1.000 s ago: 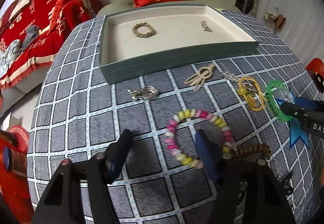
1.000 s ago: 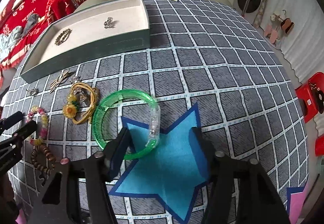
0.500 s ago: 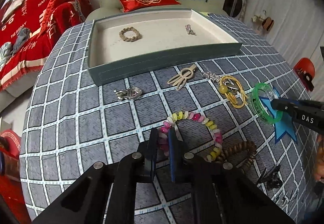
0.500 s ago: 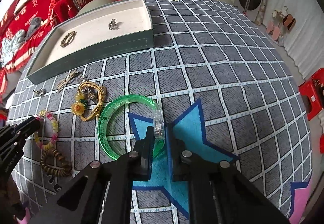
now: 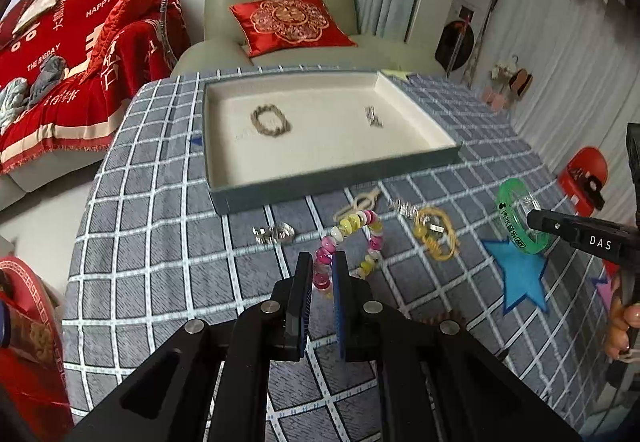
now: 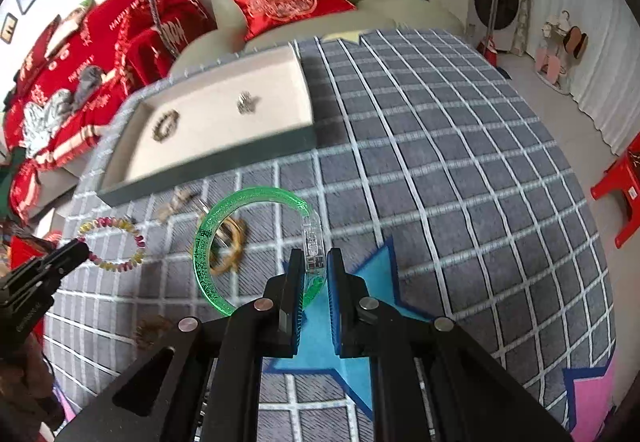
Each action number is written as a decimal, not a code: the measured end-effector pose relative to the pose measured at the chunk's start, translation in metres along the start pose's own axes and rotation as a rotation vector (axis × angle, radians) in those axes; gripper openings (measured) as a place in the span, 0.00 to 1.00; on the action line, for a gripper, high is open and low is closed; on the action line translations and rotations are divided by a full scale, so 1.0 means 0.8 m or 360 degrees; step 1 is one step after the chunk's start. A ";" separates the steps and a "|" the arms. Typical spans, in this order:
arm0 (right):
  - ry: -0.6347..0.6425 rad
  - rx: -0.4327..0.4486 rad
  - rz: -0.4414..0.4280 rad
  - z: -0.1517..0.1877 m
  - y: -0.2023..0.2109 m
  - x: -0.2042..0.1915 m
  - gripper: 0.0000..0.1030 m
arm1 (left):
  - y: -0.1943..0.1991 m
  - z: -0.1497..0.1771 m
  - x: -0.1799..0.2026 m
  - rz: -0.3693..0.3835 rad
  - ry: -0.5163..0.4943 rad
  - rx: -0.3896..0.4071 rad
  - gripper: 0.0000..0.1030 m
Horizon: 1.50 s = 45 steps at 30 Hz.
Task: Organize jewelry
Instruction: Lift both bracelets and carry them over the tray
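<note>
My left gripper point(image 5: 323, 258) is shut on a pink and yellow bead bracelet point(image 5: 356, 228), which hangs lifted above the checked cloth. In the right wrist view the right gripper point(image 6: 315, 254) is shut on the clear clasp of a green bangle point(image 6: 206, 246), also held off the cloth. That bangle point(image 5: 516, 218) and the right gripper point(image 5: 538, 220) show at the right of the left wrist view. The green tray point(image 5: 332, 184) lies beyond, holding a brown bracelet point(image 5: 270, 120) and a small silver piece point(image 5: 374, 117).
On the cloth before the tray lie a silver piece point(image 5: 274, 234), a beige clip point(image 5: 356, 202), a yellow cord piece point(image 5: 434, 236) and brown wooden beads point(image 6: 150, 328). A blue star patch point(image 5: 520, 278) sits at the right. An armchair with a red cushion point(image 5: 292, 22) stands behind.
Both grippers went from open to shut, the left on the bead bracelet, the right on the green bangle. Both then rose, lifting the pieces off the cloth.
</note>
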State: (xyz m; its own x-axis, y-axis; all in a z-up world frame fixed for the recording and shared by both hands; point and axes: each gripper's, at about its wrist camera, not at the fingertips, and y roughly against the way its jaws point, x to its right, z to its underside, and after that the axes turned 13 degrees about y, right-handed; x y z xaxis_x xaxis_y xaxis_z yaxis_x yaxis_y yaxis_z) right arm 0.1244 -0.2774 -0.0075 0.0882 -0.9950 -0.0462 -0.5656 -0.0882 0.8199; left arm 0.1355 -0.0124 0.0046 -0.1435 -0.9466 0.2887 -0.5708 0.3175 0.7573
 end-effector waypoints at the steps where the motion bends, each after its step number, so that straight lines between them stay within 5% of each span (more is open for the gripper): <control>1: 0.0008 0.0011 -0.0009 -0.007 0.002 -0.002 0.12 | 0.002 -0.003 0.000 0.0002 0.0004 0.0007 0.25; 18: 0.0149 0.0060 -0.0050 -0.142 -0.041 -0.029 0.12 | -0.012 -0.134 -0.012 -0.0015 0.0018 0.0132 0.25; 25: 0.0166 0.0047 -0.0126 -0.133 -0.061 -0.043 0.12 | -0.031 -0.090 -0.019 -0.0108 0.0050 0.0009 0.26; 30: 0.0161 0.0032 -0.0188 -0.109 -0.057 -0.049 0.12 | -0.052 -0.037 -0.042 -0.0166 0.0320 -0.0101 0.26; 31: 0.0152 0.0035 -0.0198 -0.104 -0.054 -0.048 0.12 | -0.053 -0.032 -0.044 -0.0157 0.0348 -0.0106 0.32; 32: 0.0145 0.0037 -0.0206 -0.100 -0.052 -0.047 0.12 | -0.055 -0.026 -0.046 -0.0150 0.0380 -0.0115 0.48; 33: 0.0132 0.0040 -0.0216 -0.095 -0.048 -0.045 0.12 | -0.057 -0.022 -0.047 -0.0167 0.0401 -0.0133 1.00; 41: 0.0091 0.0043 -0.0240 -0.076 -0.040 -0.036 0.12 | -0.072 -0.013 -0.044 -0.0347 0.0475 -0.0126 1.00; 45: 0.0081 0.0037 -0.0247 -0.070 -0.040 -0.033 0.12 | -0.094 -0.014 -0.048 -0.0370 0.0550 -0.0194 0.89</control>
State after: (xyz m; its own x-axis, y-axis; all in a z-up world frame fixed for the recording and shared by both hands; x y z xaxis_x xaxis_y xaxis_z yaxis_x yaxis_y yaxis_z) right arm 0.1863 -0.2454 -0.0007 0.2172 -0.9657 -0.1420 -0.5607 -0.2425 0.7917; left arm 0.1929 0.0010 -0.0571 0.2683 -0.9259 0.2659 -0.4534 0.1222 0.8829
